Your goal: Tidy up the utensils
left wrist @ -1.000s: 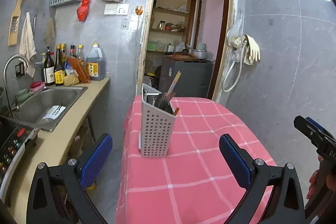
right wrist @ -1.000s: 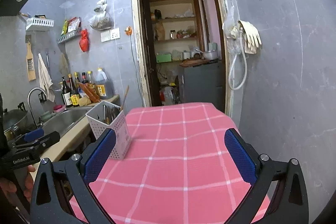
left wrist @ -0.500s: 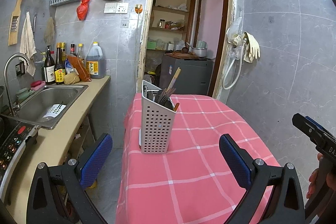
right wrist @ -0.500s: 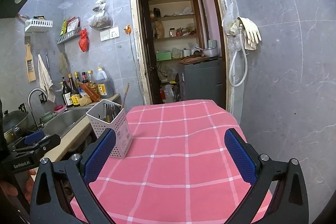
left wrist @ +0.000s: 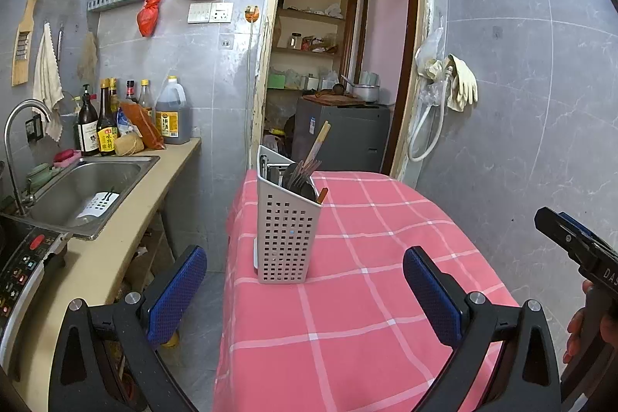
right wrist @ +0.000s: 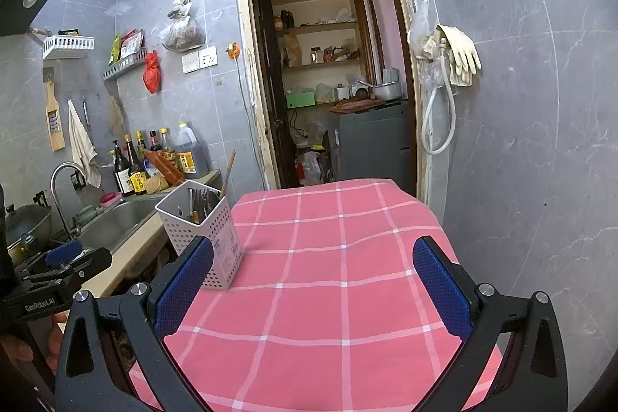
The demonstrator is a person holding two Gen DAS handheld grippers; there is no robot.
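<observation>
A white perforated utensil caddy (left wrist: 287,230) stands upright on the pink checked tablecloth (left wrist: 347,296) near the table's left edge. It holds dark metal utensils (left wrist: 297,176) and wooden chopsticks (left wrist: 318,141). It also shows in the right wrist view (right wrist: 204,230), at the left. My left gripper (left wrist: 305,292) is open and empty, held back from the caddy above the table's near end. My right gripper (right wrist: 313,292) is open and empty over the cloth, to the right of the caddy.
A counter (left wrist: 127,230) with a steel sink (left wrist: 85,188), faucet (left wrist: 15,149) and bottles (left wrist: 100,126) runs along the left. A doorway (left wrist: 332,64) opens behind the table. A tiled wall (left wrist: 521,103) with hanging gloves (left wrist: 459,83) is on the right.
Both views have drifted slightly back and up from the table. The caddy stays where it was, and both grippers stay open.
</observation>
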